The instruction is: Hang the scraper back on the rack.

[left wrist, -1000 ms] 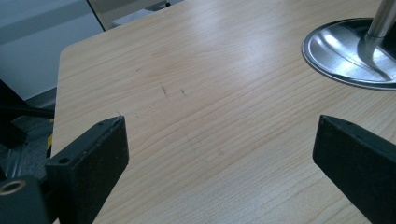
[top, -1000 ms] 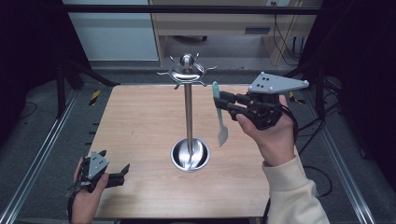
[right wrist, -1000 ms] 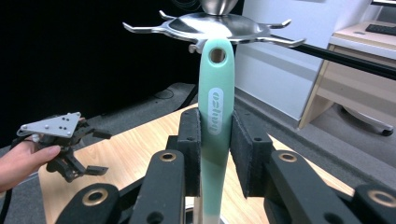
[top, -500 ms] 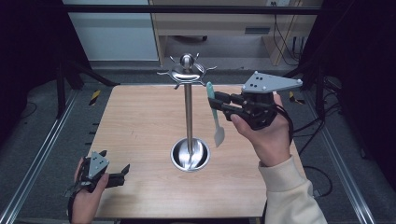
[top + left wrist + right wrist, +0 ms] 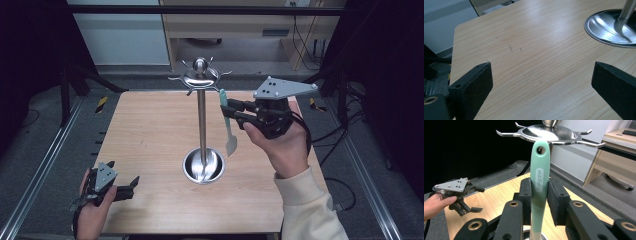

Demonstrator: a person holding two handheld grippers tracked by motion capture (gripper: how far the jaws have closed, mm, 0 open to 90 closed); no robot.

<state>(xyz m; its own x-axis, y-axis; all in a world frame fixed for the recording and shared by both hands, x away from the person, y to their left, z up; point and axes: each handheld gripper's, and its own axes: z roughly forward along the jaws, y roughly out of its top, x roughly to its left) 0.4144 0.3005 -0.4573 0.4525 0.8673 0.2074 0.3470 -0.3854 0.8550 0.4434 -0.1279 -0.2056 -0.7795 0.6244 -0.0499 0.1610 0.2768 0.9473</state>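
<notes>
Spatula (image 5: 539, 182): one mint-green utensil is pinched upright by its handle between the pads of the right gripper (image 5: 239, 111), its hanging hole brought up just beneath a hook of the steel hanging stand (image 5: 201, 122), apparently so that it can be hung there. Its pale blade hangs beside the pole, above the desk (image 5: 145, 135). The left gripper (image 5: 127, 186) is kept spread and empty, low over the near left corner. One stand, one spatula and two grippers are counted.
</notes>
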